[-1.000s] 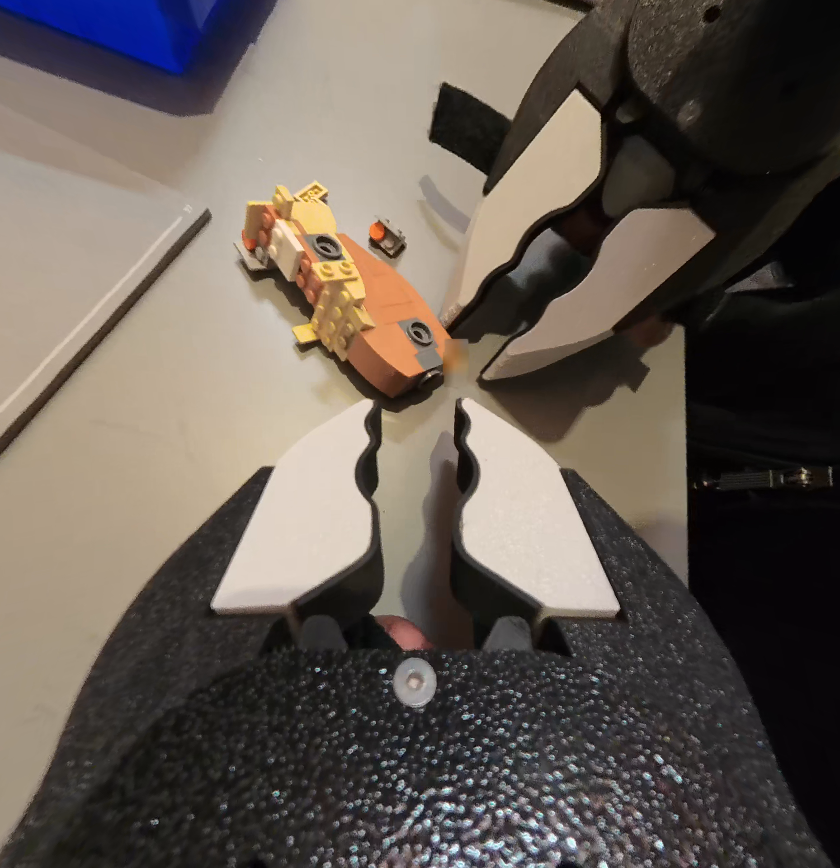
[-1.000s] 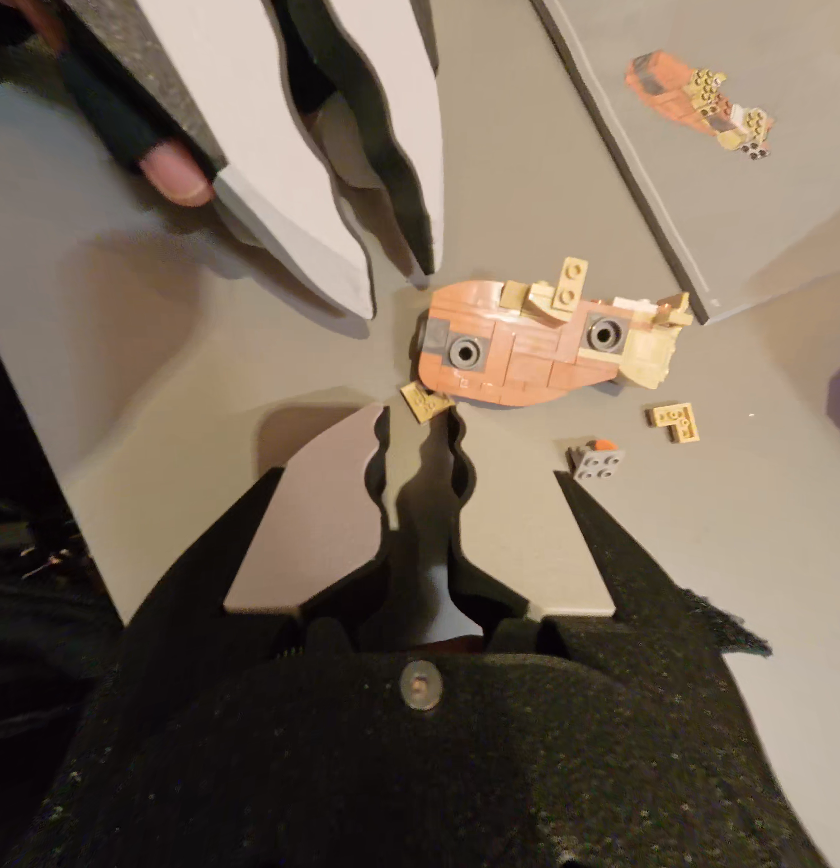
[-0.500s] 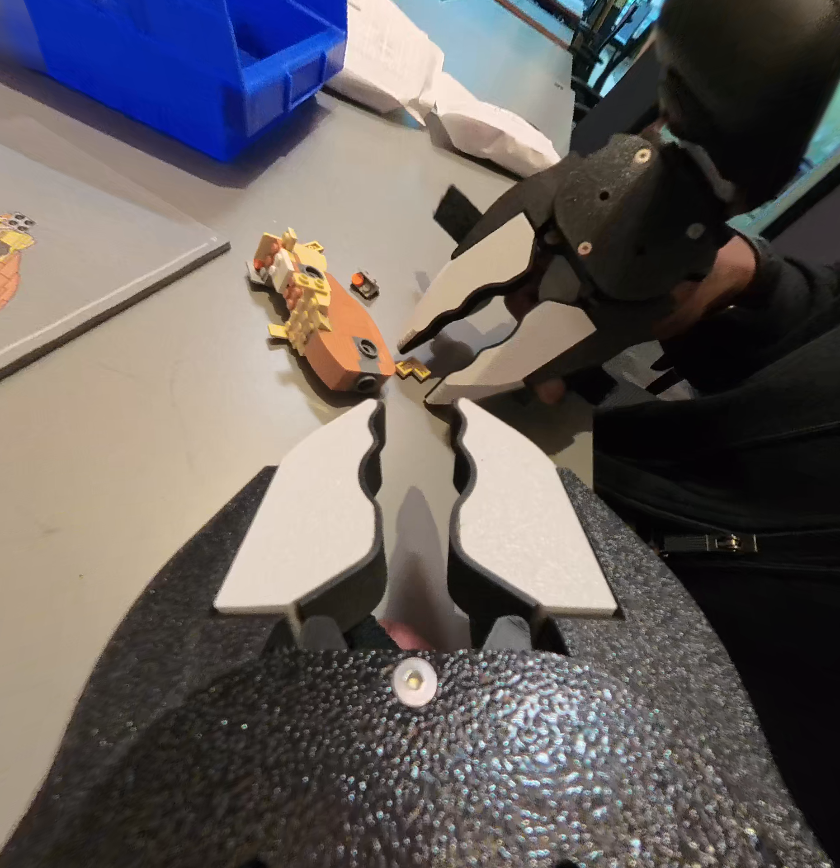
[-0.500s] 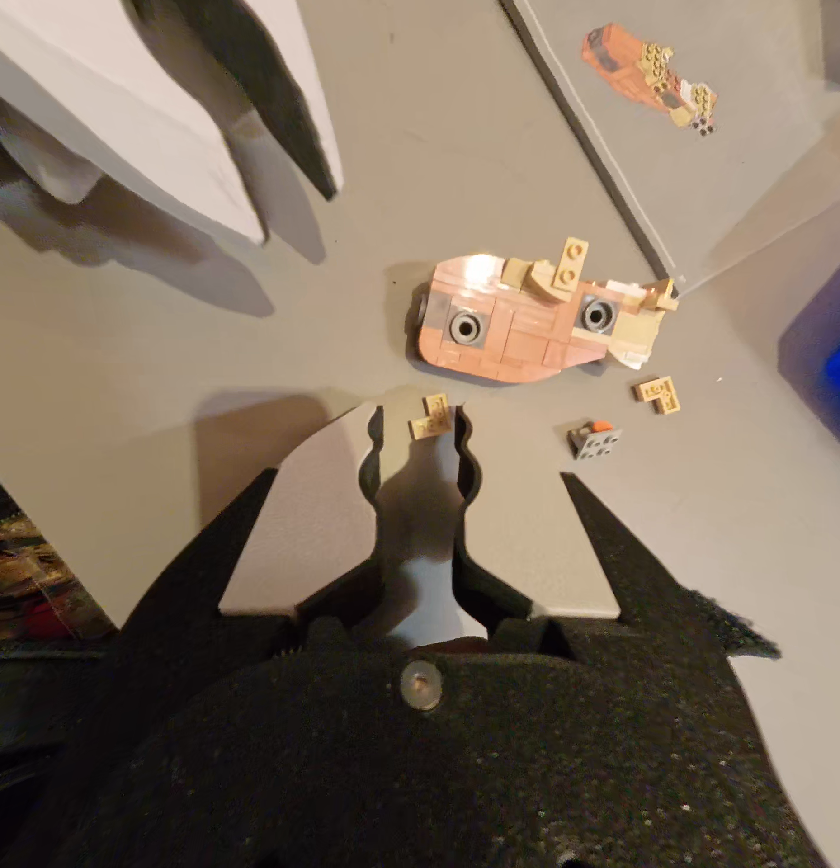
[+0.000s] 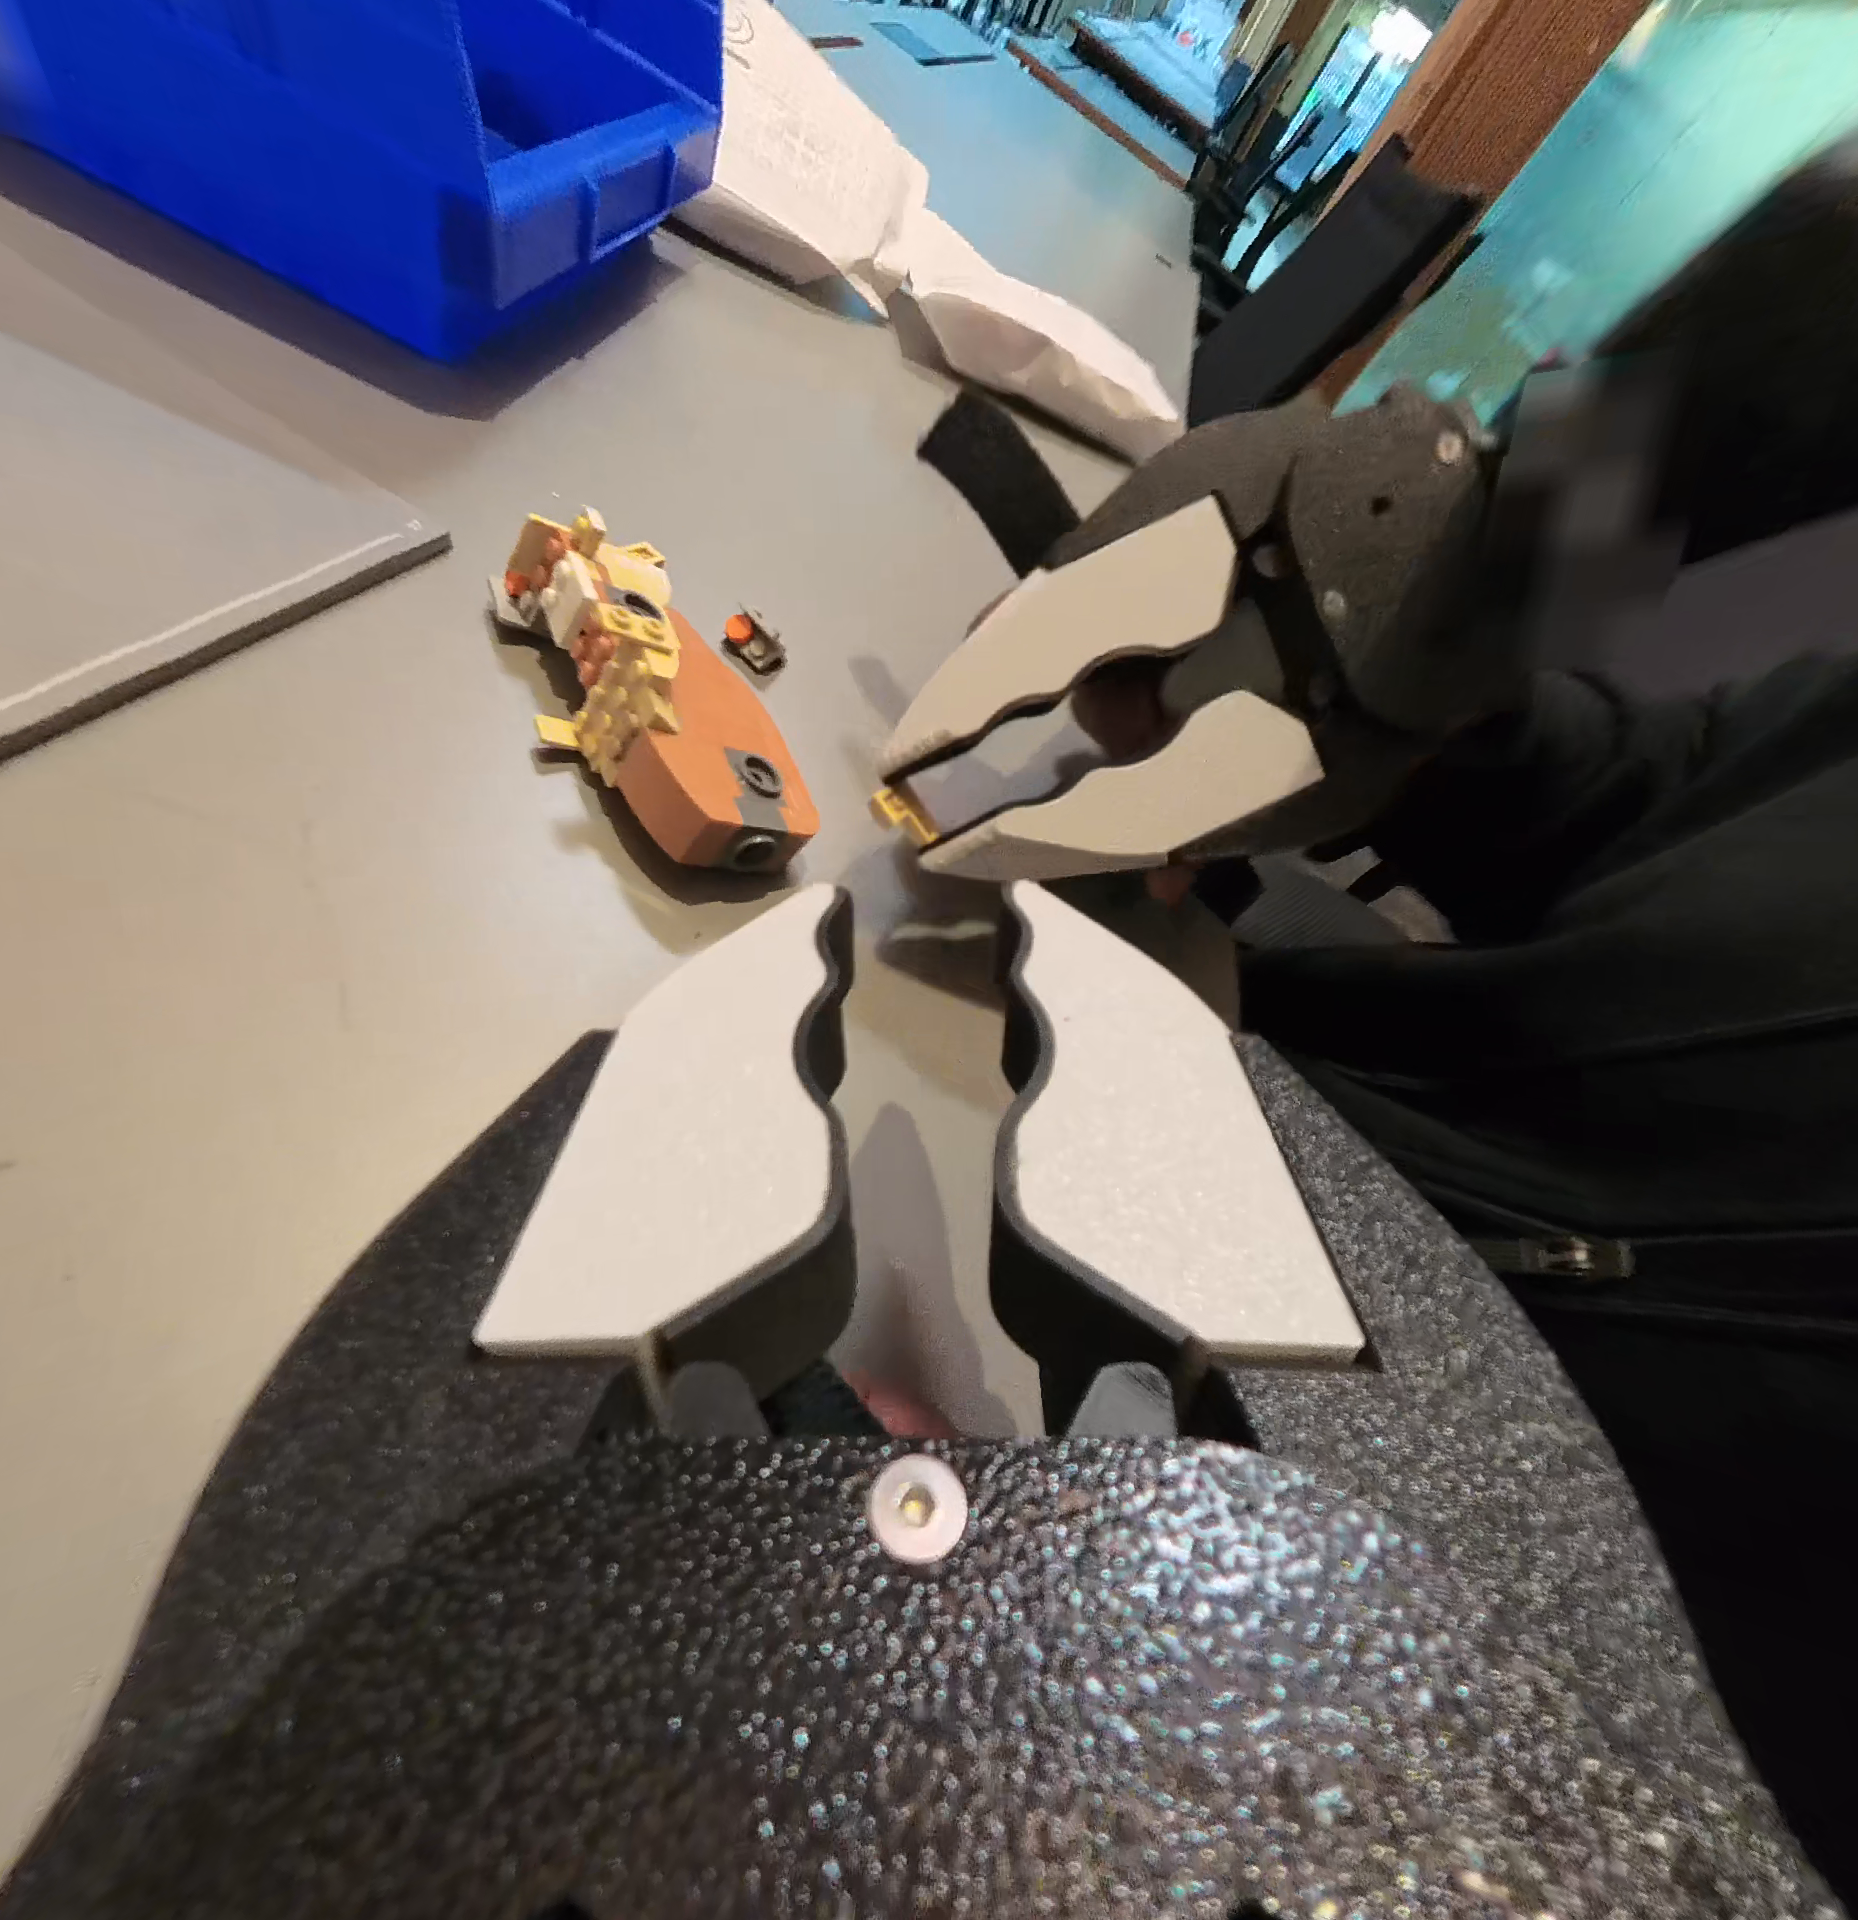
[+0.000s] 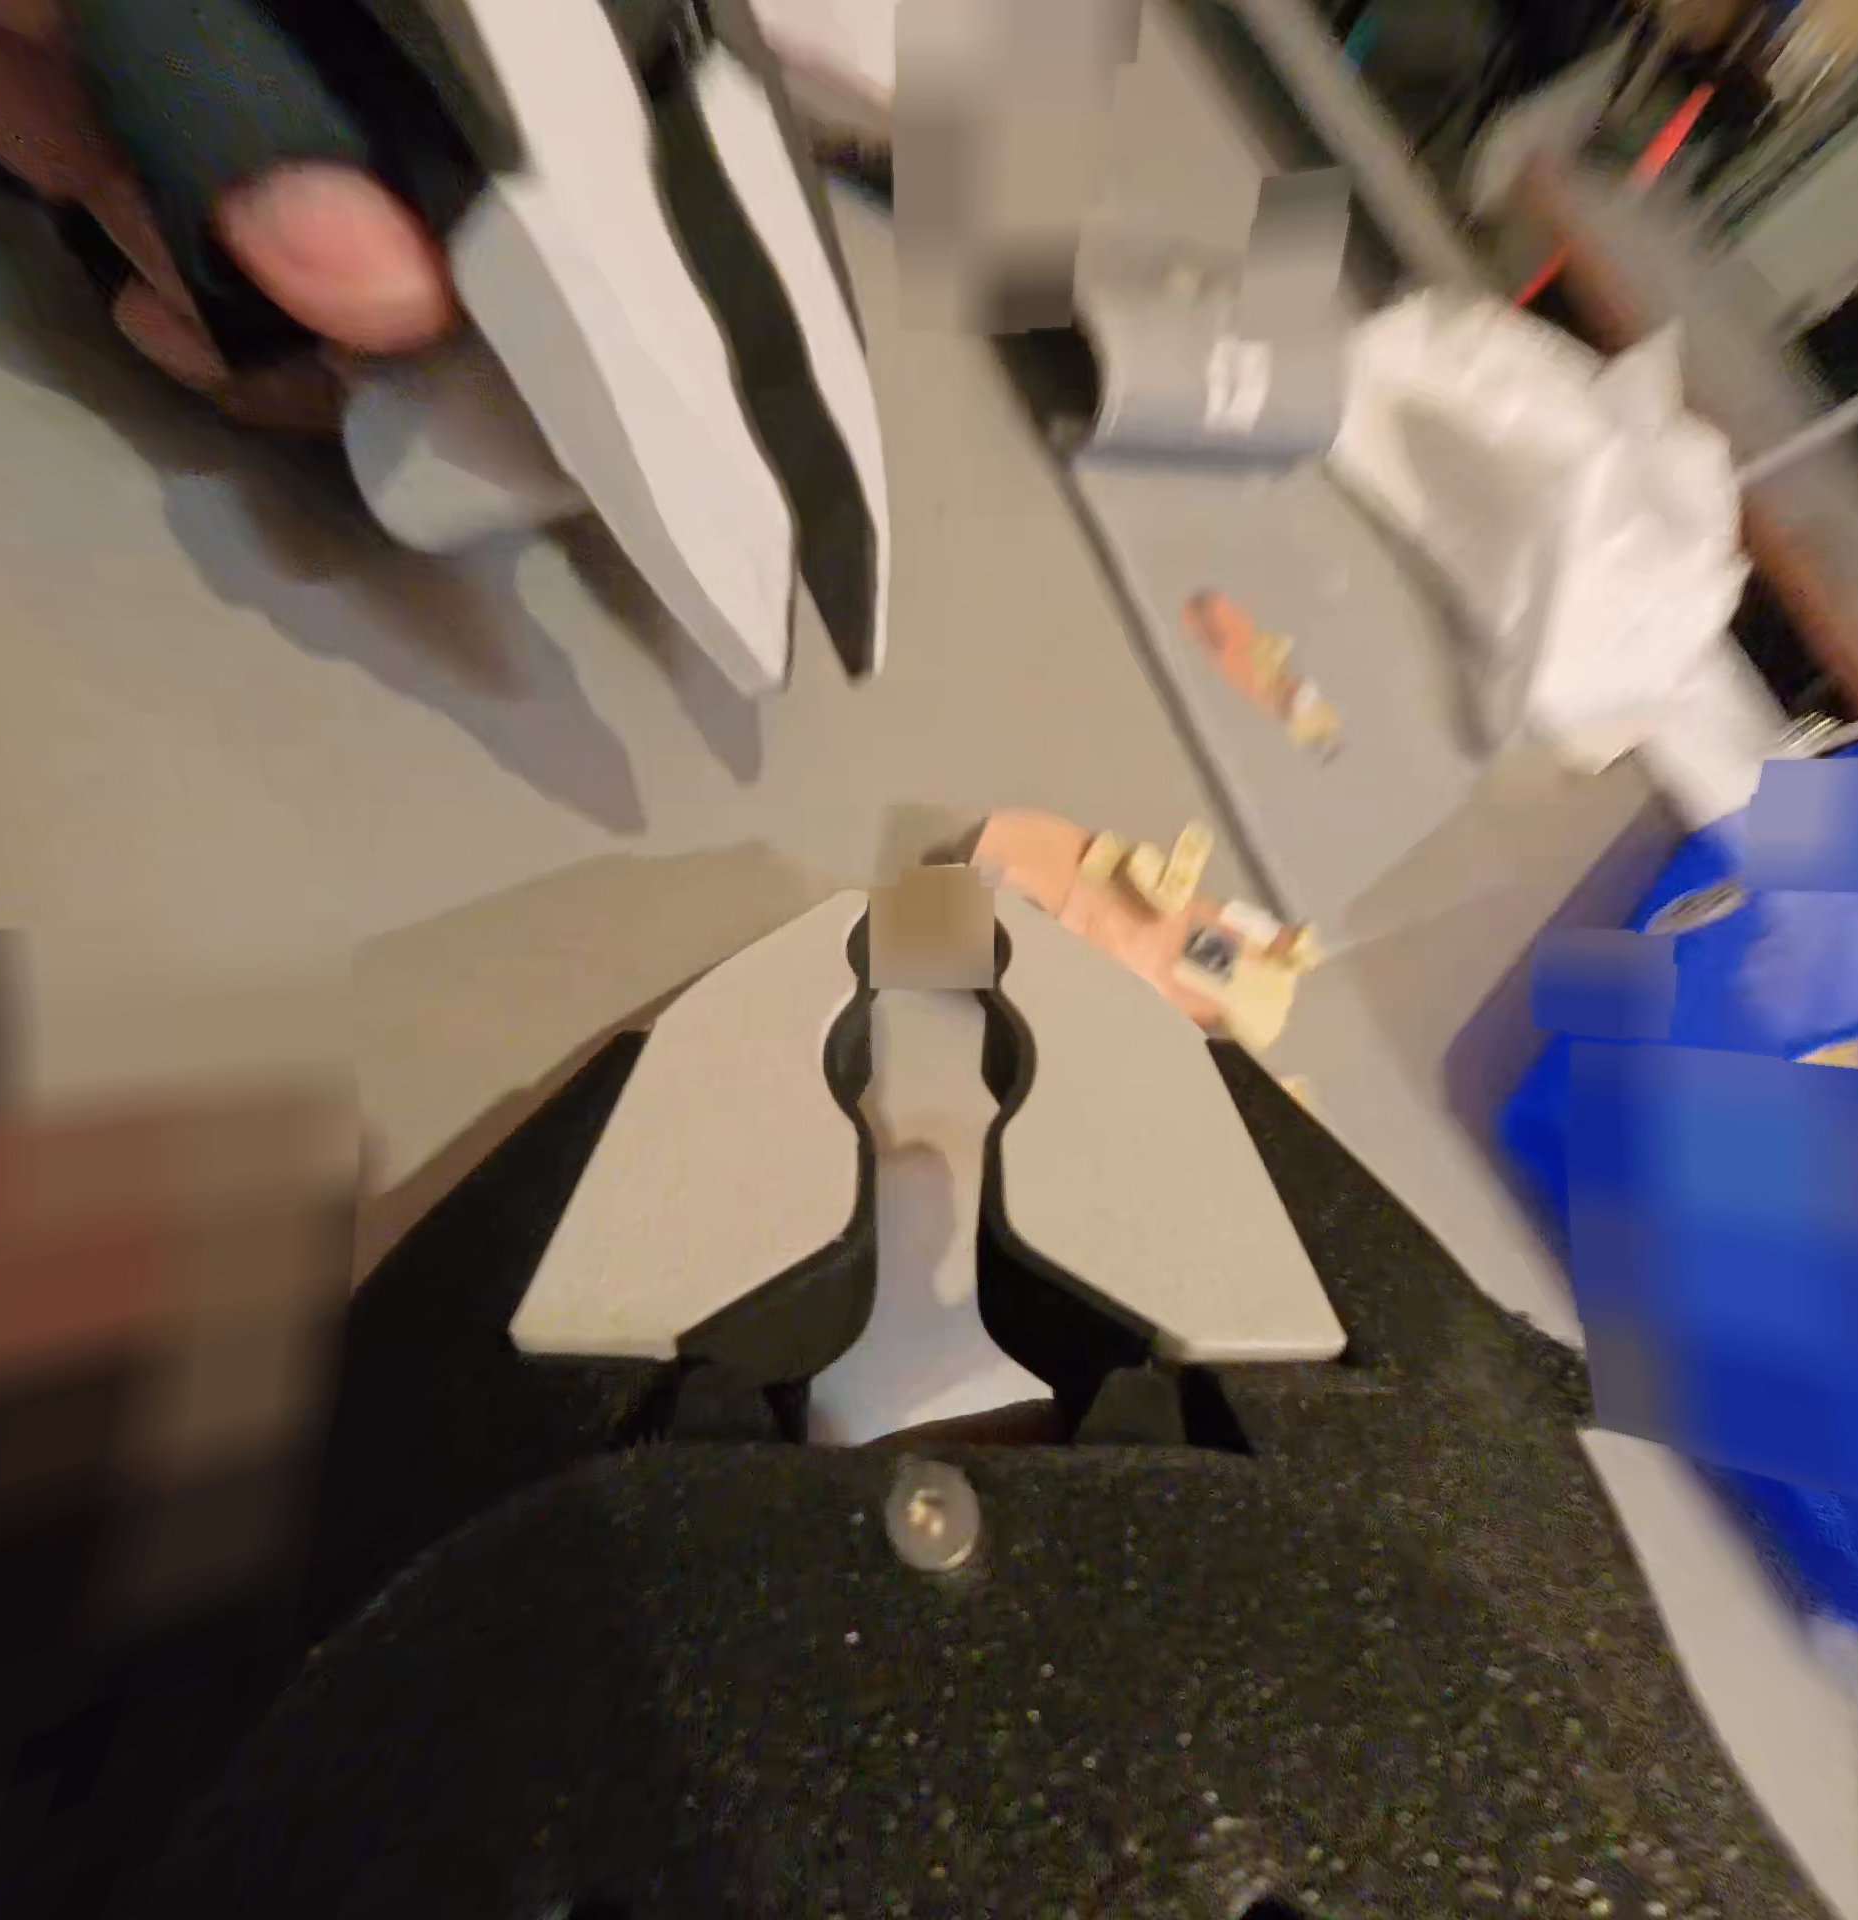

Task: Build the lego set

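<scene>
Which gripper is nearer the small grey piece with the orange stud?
Right. The right gripper, shut on a tan piece, sits just beside the grey piece; the left gripper hangs farther back, empty.

Right gripper (image 5: 909, 821) pinched closed; left gripper (image 5: 925, 914) jaws parted, empty.

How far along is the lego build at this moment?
Done: the brown hull lies on the table, largely assembled. In hand: the right gripper pinches a small tan piece; the left gripper is open, empty. Left: that piece and the loose orange-topped piece.
</scene>
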### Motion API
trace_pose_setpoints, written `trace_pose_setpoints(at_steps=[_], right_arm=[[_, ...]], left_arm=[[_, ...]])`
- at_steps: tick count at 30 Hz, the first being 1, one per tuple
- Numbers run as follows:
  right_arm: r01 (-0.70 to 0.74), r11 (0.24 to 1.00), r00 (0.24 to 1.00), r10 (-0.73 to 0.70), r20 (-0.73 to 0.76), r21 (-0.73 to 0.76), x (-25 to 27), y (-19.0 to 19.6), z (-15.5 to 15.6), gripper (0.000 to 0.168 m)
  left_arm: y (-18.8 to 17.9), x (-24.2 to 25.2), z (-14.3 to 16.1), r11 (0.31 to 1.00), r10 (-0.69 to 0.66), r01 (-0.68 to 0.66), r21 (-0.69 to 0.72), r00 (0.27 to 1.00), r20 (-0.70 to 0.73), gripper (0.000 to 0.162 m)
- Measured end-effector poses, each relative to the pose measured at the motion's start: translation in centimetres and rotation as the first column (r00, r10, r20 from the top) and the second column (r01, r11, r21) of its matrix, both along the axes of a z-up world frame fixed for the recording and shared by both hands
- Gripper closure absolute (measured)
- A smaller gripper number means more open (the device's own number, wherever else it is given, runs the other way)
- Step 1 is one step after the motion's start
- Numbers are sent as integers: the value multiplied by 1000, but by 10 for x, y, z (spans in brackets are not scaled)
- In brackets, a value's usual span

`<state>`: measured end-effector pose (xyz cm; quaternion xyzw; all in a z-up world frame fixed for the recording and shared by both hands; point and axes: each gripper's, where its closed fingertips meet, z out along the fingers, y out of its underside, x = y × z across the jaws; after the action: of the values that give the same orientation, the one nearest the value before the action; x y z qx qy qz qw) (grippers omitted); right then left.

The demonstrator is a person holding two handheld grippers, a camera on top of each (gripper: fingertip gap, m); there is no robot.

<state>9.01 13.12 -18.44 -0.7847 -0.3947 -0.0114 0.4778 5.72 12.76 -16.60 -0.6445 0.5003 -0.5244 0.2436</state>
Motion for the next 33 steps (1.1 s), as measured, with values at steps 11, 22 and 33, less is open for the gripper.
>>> trace_pose_setpoints(at_steps=[11,22,33], right_arm=[[-335,745,928,154,340,577,-26,-3,59,152],[-390,688,904,160,396,612,-27,-1,59,152],[-359,709,926,191,324,607,-26,6,57,149]], left_arm=[[-8,6,31,974,-32,76,-214,979,200,141],[-7,12,38,999,-14,27,-47,970,244,155],[1,18,35,995,9,-33,98,972,234,158]])
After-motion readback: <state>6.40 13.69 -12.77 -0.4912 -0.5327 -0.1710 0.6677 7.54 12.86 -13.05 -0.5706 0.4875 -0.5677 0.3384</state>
